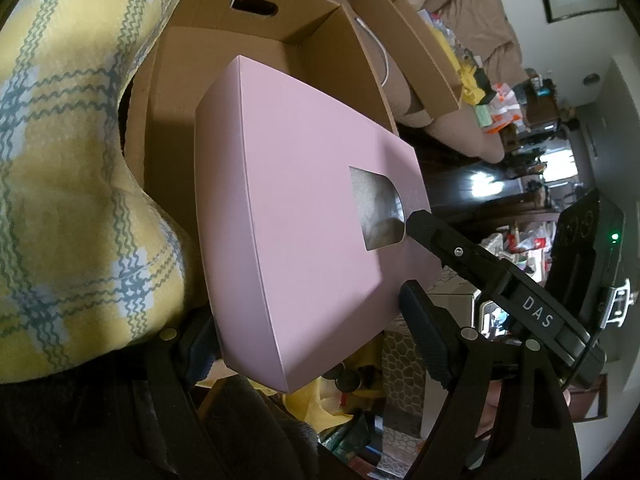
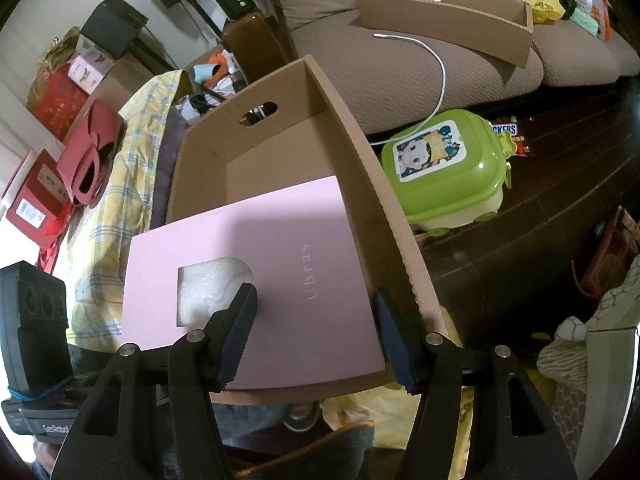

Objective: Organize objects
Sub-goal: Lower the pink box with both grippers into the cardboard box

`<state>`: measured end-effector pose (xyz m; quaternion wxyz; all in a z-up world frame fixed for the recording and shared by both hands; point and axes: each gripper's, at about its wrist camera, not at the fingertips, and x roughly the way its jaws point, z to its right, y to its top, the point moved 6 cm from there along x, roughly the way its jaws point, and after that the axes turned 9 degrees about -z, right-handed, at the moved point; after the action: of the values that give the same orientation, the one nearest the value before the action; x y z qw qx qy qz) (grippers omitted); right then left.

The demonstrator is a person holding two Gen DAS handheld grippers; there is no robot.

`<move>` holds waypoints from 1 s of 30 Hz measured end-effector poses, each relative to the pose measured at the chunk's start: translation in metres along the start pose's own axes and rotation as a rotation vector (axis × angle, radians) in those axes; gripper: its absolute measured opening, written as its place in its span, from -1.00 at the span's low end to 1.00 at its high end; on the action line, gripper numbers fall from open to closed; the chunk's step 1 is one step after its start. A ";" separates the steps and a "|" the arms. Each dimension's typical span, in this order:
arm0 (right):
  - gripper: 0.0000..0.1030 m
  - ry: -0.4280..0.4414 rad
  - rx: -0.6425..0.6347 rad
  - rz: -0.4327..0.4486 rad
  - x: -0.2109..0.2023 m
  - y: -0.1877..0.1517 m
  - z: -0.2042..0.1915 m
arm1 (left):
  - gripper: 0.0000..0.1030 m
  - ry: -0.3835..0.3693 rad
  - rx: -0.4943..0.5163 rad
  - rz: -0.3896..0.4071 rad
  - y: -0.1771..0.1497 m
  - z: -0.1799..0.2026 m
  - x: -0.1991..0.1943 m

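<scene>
**Cluttered living room: pink box poised at an open carton**

Living-room clutter fills the background: a brown sofa [image 2: 360,68], a dark wooden floor, and bags and boxes along the walls.

At far left, a yellow plaid blanket [image 1: 72,160] is draped just beside a large open cardboard carton [image 1: 256,52] with a hand-hole in its far wall. The visible part of the carton's inside looks bare.

In the centre, a flat pink box [image 1: 304,200] with a cut-out window in its lid is tilted, its far end reaching over the carton's opening and its near end raised toward the cameras. Whether it touches the carton's rim cannot be told. The tilt suggests it is being slid in end first.

The left gripper [image 1: 306,320] spans the near end of the pink box, with a pad against each side, so it appears to be clamped on it and carrying the weight. The right gripper [image 2: 316,296] has one finger lying on the lid at the window's edge and the other just beside the box's right edge, next to the carton wall. Whether it is squeezing or only steadying the box cannot be told.

Further right, a white cable [image 2: 436,68] trails off the sofa cushion, where a shallow cardboard tray [image 2: 440,28] sits. On the floor below stands a green toy case [image 2: 452,172], well apart from the carton.
</scene>
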<state>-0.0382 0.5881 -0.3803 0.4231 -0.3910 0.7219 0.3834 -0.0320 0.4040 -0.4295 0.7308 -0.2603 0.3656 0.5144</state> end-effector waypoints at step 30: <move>0.18 -0.035 -0.002 -0.022 0.012 -0.003 0.003 | 0.57 0.021 0.003 -0.019 0.001 -0.005 0.010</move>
<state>-0.0389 0.5869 -0.3931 0.4396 -0.3927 0.7096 0.3860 -0.0325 0.4060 -0.4403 0.7322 -0.2679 0.3714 0.5041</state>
